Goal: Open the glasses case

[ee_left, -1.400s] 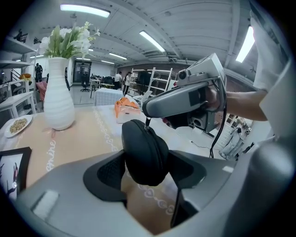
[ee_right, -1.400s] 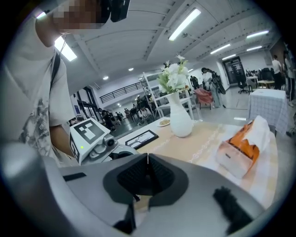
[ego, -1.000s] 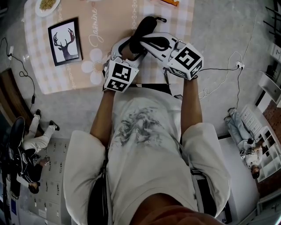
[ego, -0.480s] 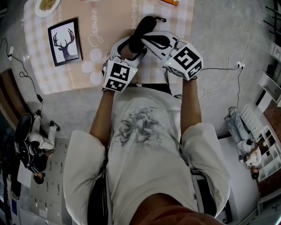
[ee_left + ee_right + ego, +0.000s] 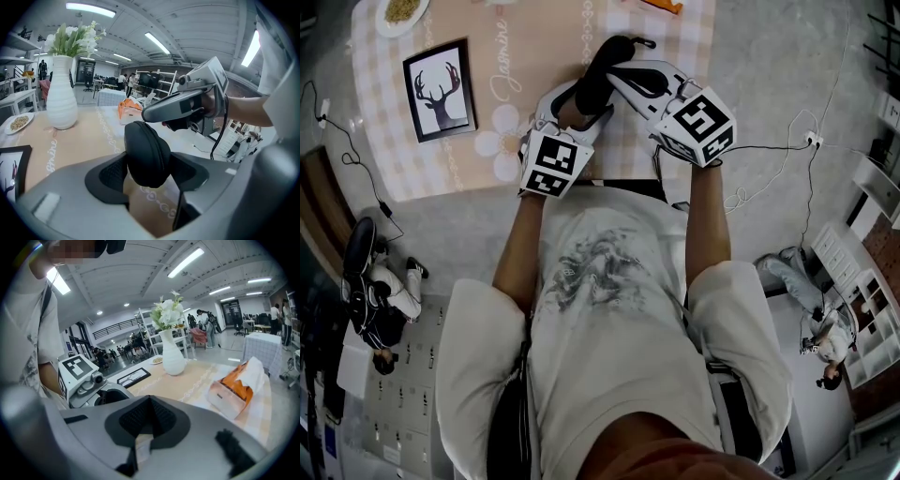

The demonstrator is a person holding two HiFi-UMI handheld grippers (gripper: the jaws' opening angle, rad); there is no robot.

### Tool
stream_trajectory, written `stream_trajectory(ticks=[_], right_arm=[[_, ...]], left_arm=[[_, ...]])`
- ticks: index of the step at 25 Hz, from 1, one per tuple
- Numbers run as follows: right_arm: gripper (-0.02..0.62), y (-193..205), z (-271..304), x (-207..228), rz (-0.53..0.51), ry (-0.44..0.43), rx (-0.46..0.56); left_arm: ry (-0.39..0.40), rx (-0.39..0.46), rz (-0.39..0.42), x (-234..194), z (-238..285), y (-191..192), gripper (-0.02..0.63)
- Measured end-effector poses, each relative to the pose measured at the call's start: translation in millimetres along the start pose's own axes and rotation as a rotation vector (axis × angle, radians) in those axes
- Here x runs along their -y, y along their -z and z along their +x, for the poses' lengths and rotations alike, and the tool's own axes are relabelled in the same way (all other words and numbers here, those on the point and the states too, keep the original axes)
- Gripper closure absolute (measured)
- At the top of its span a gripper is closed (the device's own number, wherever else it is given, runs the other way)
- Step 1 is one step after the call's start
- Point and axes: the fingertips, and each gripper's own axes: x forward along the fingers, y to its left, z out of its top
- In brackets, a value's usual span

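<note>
The black zip-up glasses case (image 5: pixel 147 152) stands on end between my left gripper's (image 5: pixel 149 172) pads, which press on its two sides. In the head view the case (image 5: pixel 598 67) is held just above the table's near edge, the left gripper (image 5: pixel 579 101) under it. My right gripper (image 5: pixel 617 73) reaches in from the right with its jaws shut, their tip (image 5: pixel 151 112) at the case's upper end by the zip seam. In its own view the right gripper (image 5: pixel 146 401) shows closed pads. Whether a zip pull is pinched between them is hidden.
The table (image 5: pixel 516 141) has a peach checked cloth. On it are a framed deer picture (image 5: pixel 439 89), a plate of food (image 5: pixel 398 9), a white vase with flowers (image 5: pixel 63 93) and an orange tissue pack (image 5: pixel 234 390). People move about on the floor around.
The right gripper has tilted and shifted slightly toward the table's far side at the case's top. The left gripper and the case have stayed put. People in the background have walked.
</note>
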Motion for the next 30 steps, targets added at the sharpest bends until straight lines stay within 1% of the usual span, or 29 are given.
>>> stream_trajectory(ticks=[30], right_arm=[[0.580, 4.7, 1.8, 50.1, 0.043, 0.137, -0.019]], left_arm=[[-0.005, -0.005, -0.016, -1.0, 0.4, 4.8, 0.321]])
